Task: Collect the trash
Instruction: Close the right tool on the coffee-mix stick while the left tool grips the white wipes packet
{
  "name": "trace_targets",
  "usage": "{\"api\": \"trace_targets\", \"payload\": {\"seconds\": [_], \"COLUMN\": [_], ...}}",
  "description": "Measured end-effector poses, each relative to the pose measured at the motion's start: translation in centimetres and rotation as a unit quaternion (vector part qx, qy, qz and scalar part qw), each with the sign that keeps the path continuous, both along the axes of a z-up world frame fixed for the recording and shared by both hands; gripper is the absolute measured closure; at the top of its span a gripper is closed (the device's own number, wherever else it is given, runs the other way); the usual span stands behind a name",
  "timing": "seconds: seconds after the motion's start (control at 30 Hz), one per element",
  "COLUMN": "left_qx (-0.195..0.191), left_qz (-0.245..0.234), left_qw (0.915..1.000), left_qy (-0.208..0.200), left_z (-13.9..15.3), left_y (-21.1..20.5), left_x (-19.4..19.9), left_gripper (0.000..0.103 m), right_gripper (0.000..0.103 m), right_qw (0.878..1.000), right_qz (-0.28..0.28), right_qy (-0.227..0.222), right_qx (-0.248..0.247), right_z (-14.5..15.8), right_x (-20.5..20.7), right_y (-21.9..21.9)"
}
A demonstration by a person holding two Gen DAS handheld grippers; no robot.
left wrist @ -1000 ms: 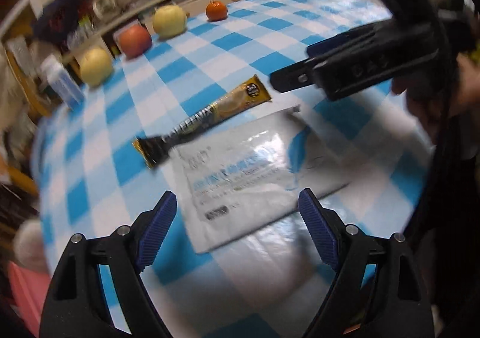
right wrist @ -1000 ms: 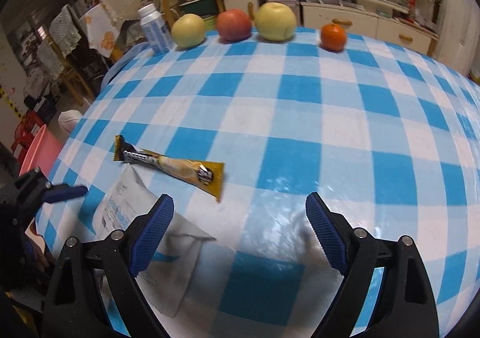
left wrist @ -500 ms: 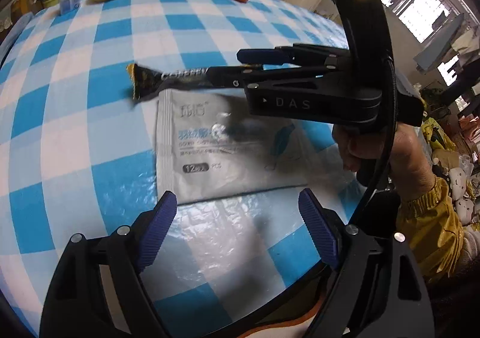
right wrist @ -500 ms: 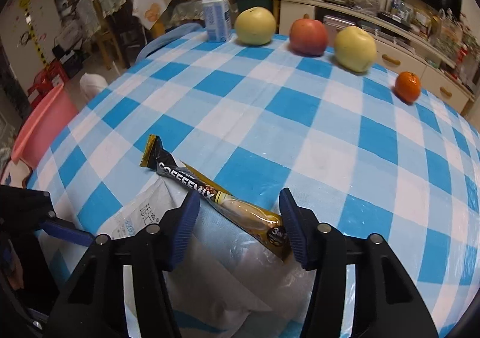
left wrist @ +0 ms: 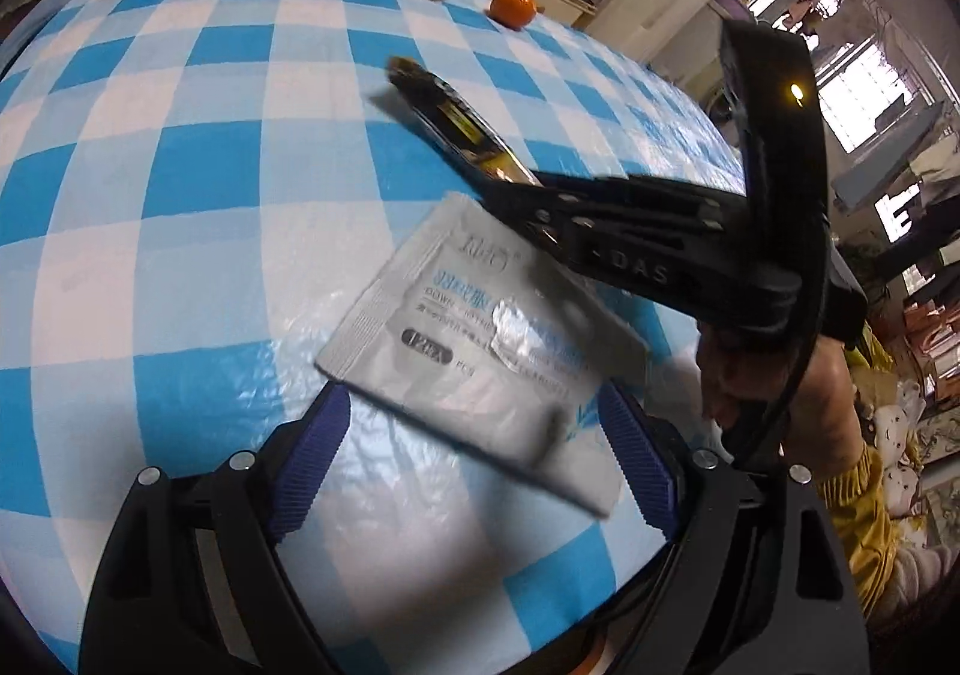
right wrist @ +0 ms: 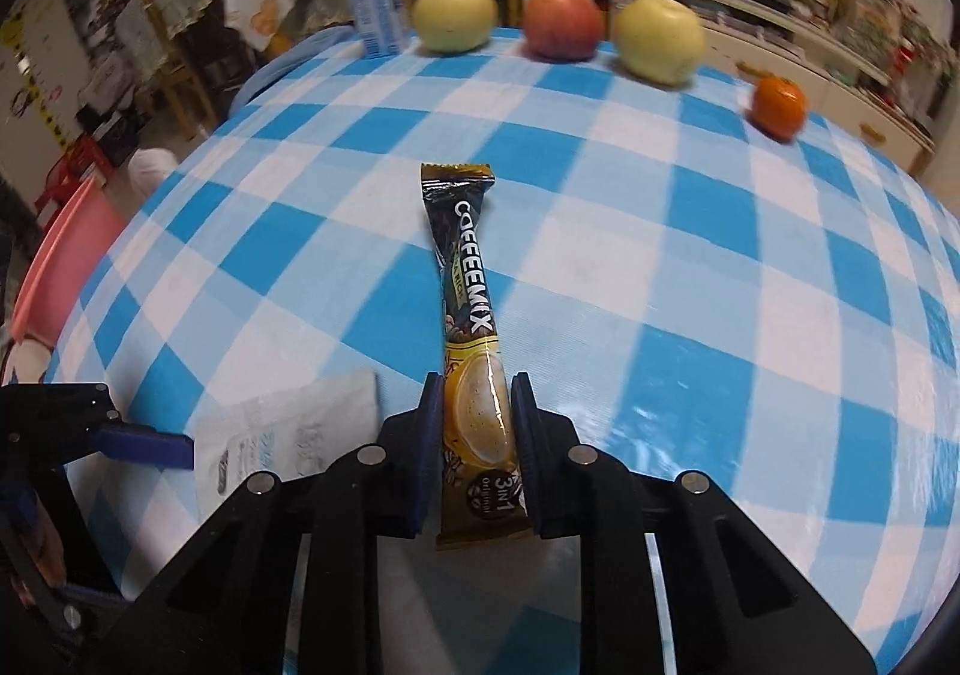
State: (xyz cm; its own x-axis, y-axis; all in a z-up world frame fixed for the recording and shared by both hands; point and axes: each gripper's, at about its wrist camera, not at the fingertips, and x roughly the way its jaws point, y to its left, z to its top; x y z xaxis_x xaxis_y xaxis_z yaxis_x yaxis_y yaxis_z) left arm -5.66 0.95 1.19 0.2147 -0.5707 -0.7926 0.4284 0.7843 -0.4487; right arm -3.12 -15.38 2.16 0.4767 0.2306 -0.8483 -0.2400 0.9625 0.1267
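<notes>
The right gripper is closing its jaws on the near end of the coffee stick, pads pressing its sides; the rest of the stick juts out above the checked cloth. The left gripper stands wide over the white sachet, whose near end sits between the pads, untouched; whether it lies flat is unclear
</notes>
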Motion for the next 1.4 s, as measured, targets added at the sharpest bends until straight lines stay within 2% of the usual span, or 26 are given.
{"api": "trace_targets", "payload": {"seconds": [0.1,0.23,0.33,0.4,0.5,0.6,0.8,1.03,1.17,1.27,1.4], "left_qx": [0.001,0.002,0.024,0.05,0.059,0.072,0.097,0.169,0.206,0.21,0.191], "left_qz": [0.009,0.05,0.086,0.113,0.158,0.176,0.192,0.204,0.195,0.188,0.183], "left_qw": [0.9999,0.9981,0.9947,0.9912,0.9856,0.9817,0.9765,0.9642,0.959,0.9595,0.9644], "left_qy": [-0.012,-0.037,-0.051,-0.047,-0.021,-0.015,0.004,0.007,0.003,-0.001,0.006], "left_z": [0.0,0.9,1.9,2.3,2.2,2.2,1.4,0.9,0.7,0.5,0.1], "left_y": [-0.5,-0.3,-0.4,-1.0,-1.4,-2.8,-6.2,-8.5,-9.6,-9.6,-9.2], "left_x": [0.3,0.1,-0.9,-1.8,-3.1,-3.8,-3.0,-1.2,-0.1,0.0,0.0], "left_gripper": [0.018,0.018,0.018,0.018,0.018,0.018,0.018,0.015,0.015,0.015,0.023], "right_gripper": [0.079,0.079,0.08,0.08,0.08,0.08,0.08,0.08,0.08,0.08,0.08], "right_qw": [1.0,0.999,0.998,0.998,0.995,0.992,0.985,0.979,0.977,0.976,0.974], "right_qz": [-0.017,-0.038,-0.042,-0.043,-0.047,-0.049,-0.06,-0.062,-0.064,-0.066,-0.068], "right_qy": [0.0,-0.007,-0.014,-0.021,-0.03,-0.031,-0.042,-0.052,-0.055,-0.055,-0.056], "right_qx": [0.007,0.017,0.032,0.046,0.079,0.114,0.156,0.185,0.196,0.201,0.21], "right_z": [0.2,0.8,1.5,2.1,3.0,3.6,4.7,5.4,5.7,5.8,5.8], "right_x": [-1.0,-2.2,-2.9,-3.5,-4.2,-4.5,-5.3,-5.7,-5.7,-5.7,-5.7], "right_y": [-1.6,-3.4,-4.0,-4.4,-5.2,-5.8,-7.5,-8.4,-8.8,-9.1,-9.3]}}
